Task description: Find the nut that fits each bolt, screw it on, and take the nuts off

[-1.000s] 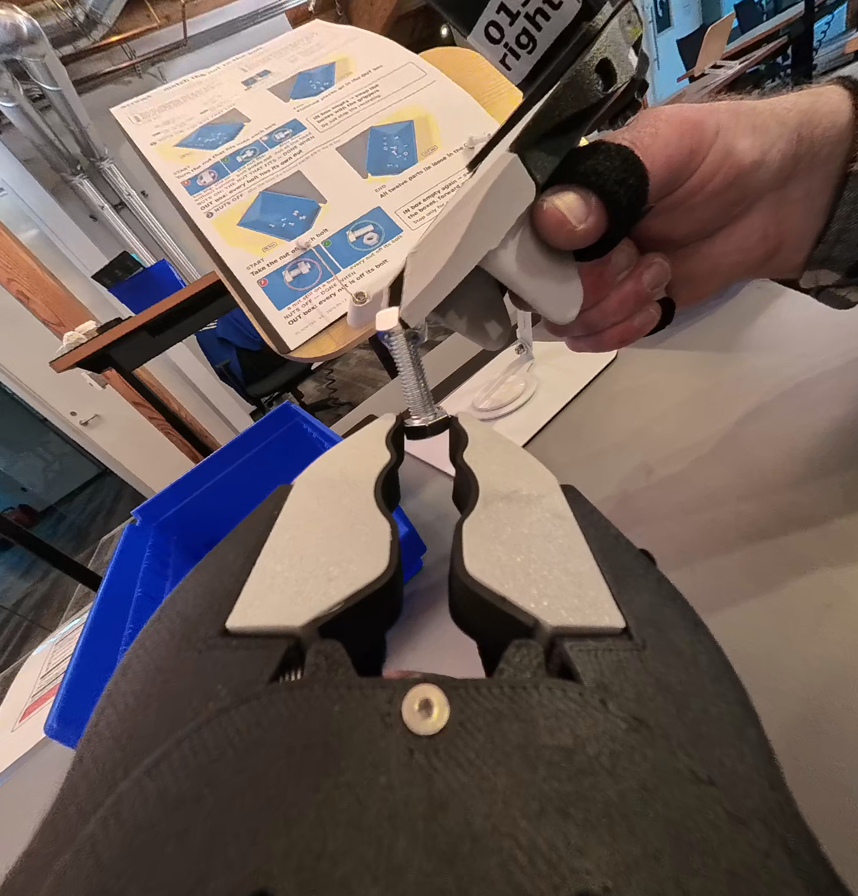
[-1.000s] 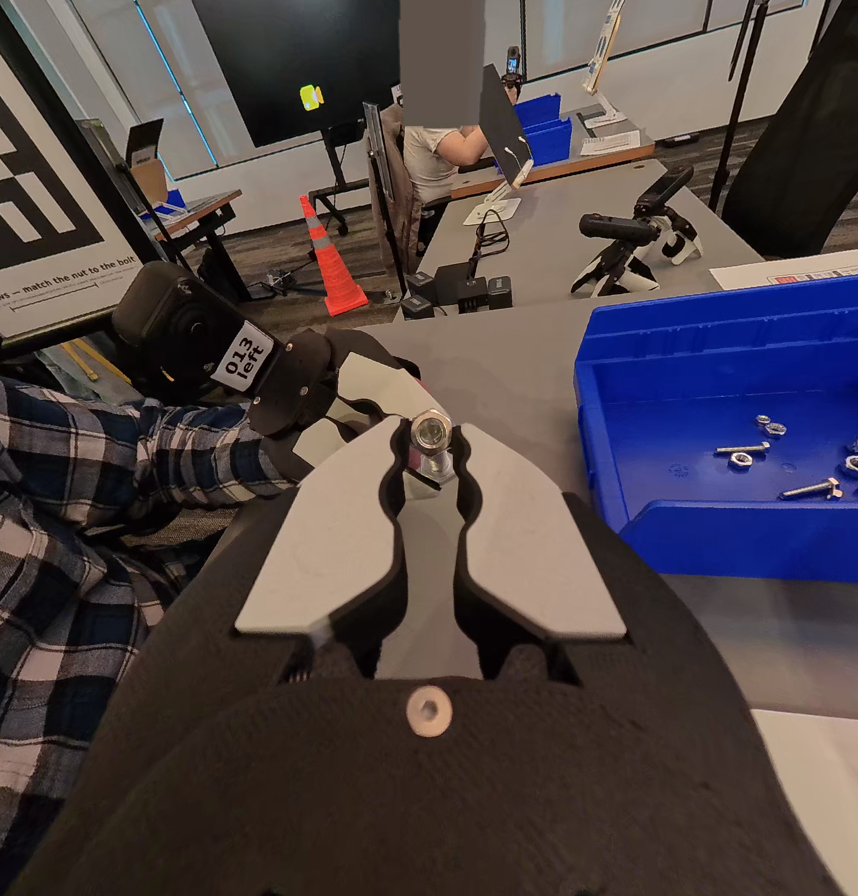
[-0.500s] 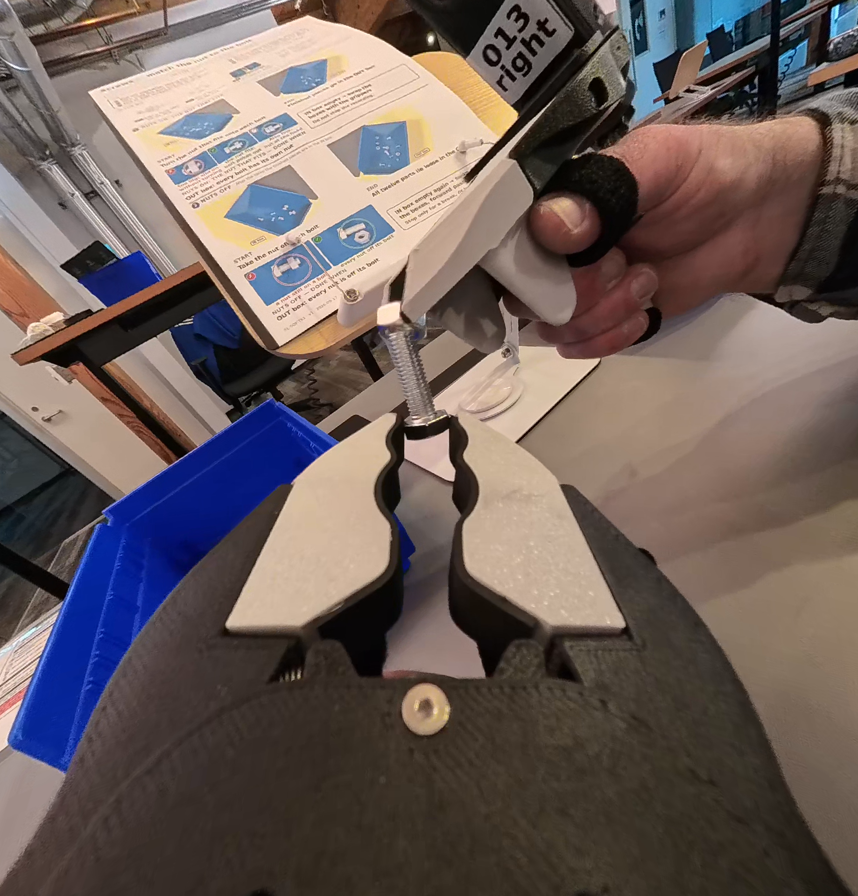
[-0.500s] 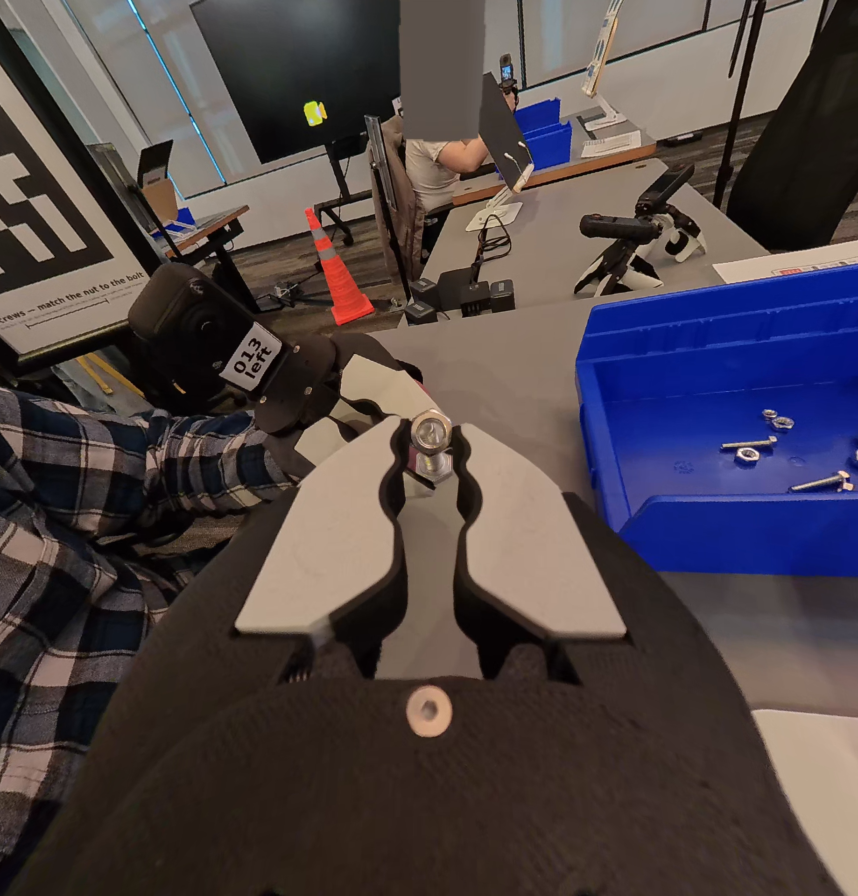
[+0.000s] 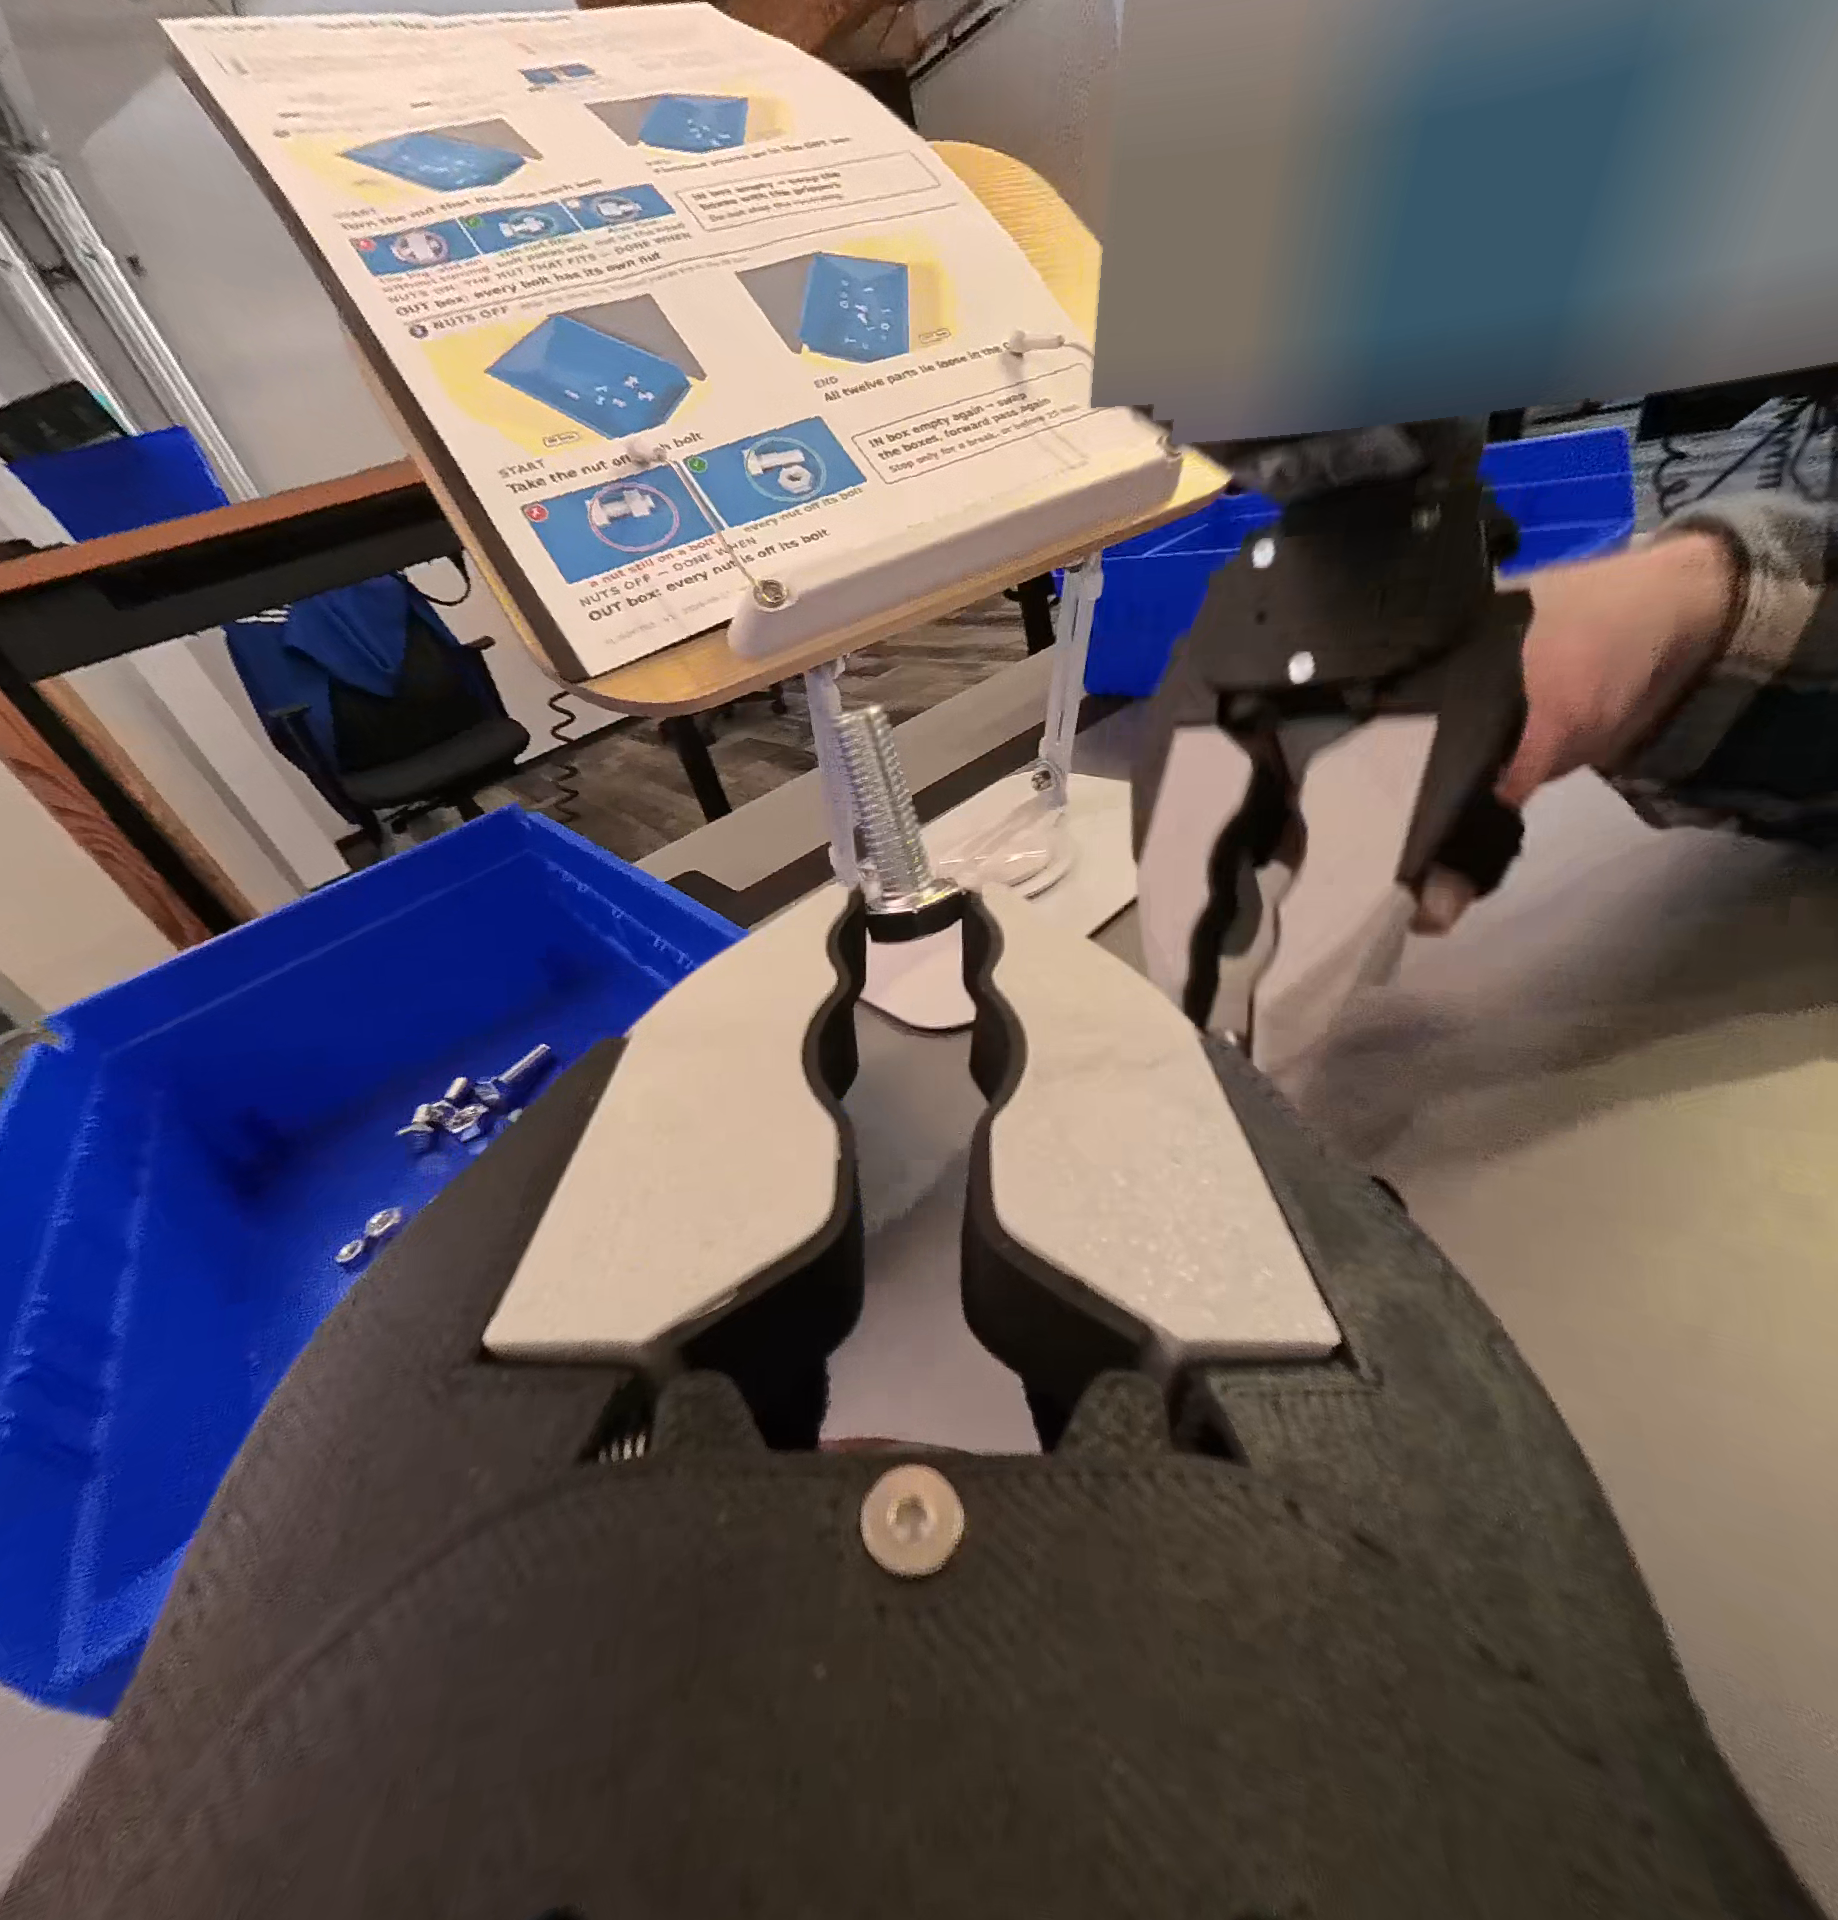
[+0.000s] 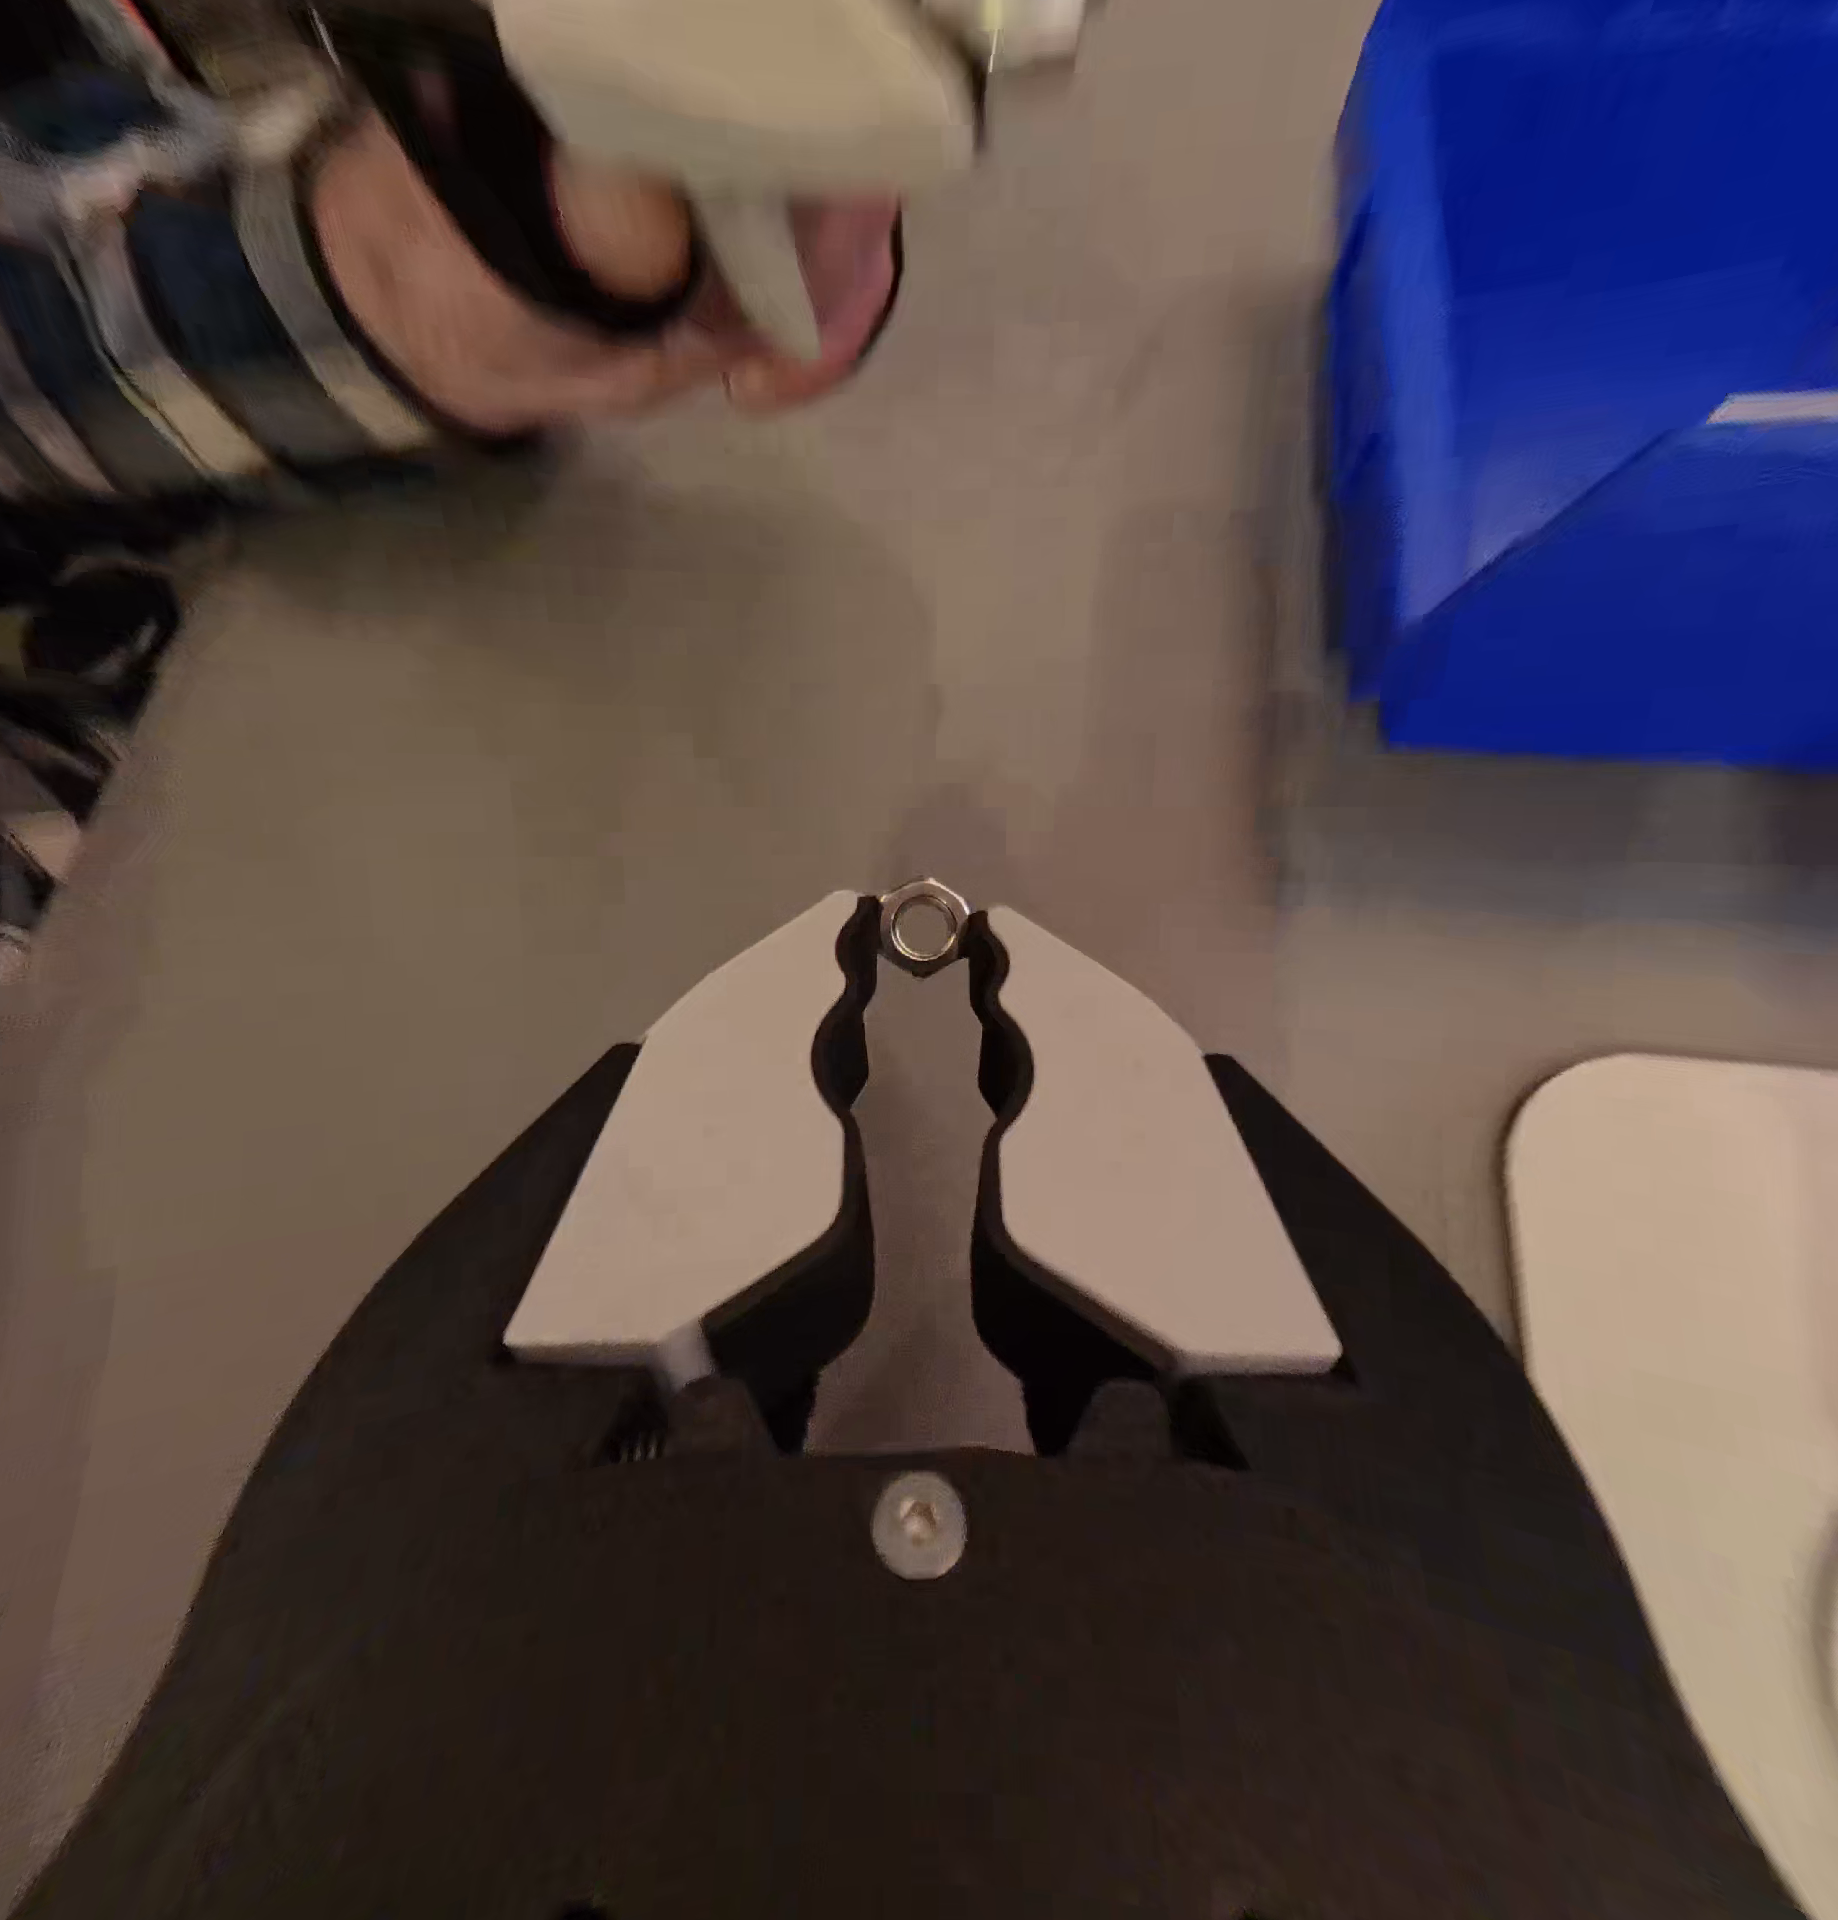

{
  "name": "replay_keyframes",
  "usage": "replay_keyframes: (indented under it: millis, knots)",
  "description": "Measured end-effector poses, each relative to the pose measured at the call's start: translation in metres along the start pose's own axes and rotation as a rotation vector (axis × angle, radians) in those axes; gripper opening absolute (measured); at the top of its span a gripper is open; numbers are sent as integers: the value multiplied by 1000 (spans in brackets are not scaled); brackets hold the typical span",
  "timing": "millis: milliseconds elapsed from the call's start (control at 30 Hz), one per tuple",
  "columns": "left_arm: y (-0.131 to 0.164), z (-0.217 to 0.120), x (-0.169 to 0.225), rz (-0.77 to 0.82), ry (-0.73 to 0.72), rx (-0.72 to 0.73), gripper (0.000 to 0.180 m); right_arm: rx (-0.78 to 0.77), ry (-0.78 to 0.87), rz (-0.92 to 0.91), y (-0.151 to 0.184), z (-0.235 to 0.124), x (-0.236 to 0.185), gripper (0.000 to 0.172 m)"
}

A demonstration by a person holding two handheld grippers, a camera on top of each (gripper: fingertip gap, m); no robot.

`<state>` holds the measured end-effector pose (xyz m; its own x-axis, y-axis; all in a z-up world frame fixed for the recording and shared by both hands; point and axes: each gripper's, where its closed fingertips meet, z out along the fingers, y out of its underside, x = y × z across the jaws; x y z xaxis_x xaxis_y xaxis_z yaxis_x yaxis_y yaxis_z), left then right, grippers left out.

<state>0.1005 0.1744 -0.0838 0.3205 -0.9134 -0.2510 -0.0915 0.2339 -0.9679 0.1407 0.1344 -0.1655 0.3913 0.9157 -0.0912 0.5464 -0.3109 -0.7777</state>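
Observation:
My left gripper (image 5: 911, 920) is shut on the hex head of a silver bolt (image 5: 887, 810). The bolt's threaded shaft stands up bare above the fingertips. My right gripper (image 6: 923, 930) is shut on a silver hex nut (image 6: 923, 928), its hole facing the camera, held above the grey table (image 6: 582, 727). In the left wrist view the right gripper (image 5: 1247, 914) shows blurred to the right of the bolt, apart from it, held by a hand (image 5: 1611, 665). In the right wrist view the left gripper's handle and the hand (image 6: 624, 260) on it are blurred at the top.
A blue bin (image 5: 219, 1195) with several loose bolts and nuts (image 5: 458, 1112) stands to the left of my left gripper. The same bin's wall (image 6: 1621, 468) shows at the right wrist view's upper right. An instruction sheet on a stand (image 5: 686, 364) rises behind. A white pad (image 6: 1704, 1351) lies at the right. The gap from one gripper's tips to the other's is roughly 11 cm.
The nut has come off the bolt. My right gripper has pulled away to the right with the nut in it and now points down at the table. The bolt stays in my left gripper.

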Motion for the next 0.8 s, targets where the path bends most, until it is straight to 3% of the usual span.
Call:
replay_keyframes:
  millis: [167,467,533,700,800]
  knots:
    - [3,4,7,8,33,-16,17,-140,-7,-20,42,15,-5,17]
    - [5,6,12,1,57,-19,17,-236,-34,-37,61,24,-11,17]
    - [5,6,13,0,62,-16,17,-241,-38,-33,61,21,-10,27]
    - [-1,5,16,-18,89,14,17,-109,-42,-22,27,-10,-6,39]
    - [-8,4,21,-45,125,48,17,206,-74,-3,-37,-40,-10,27]
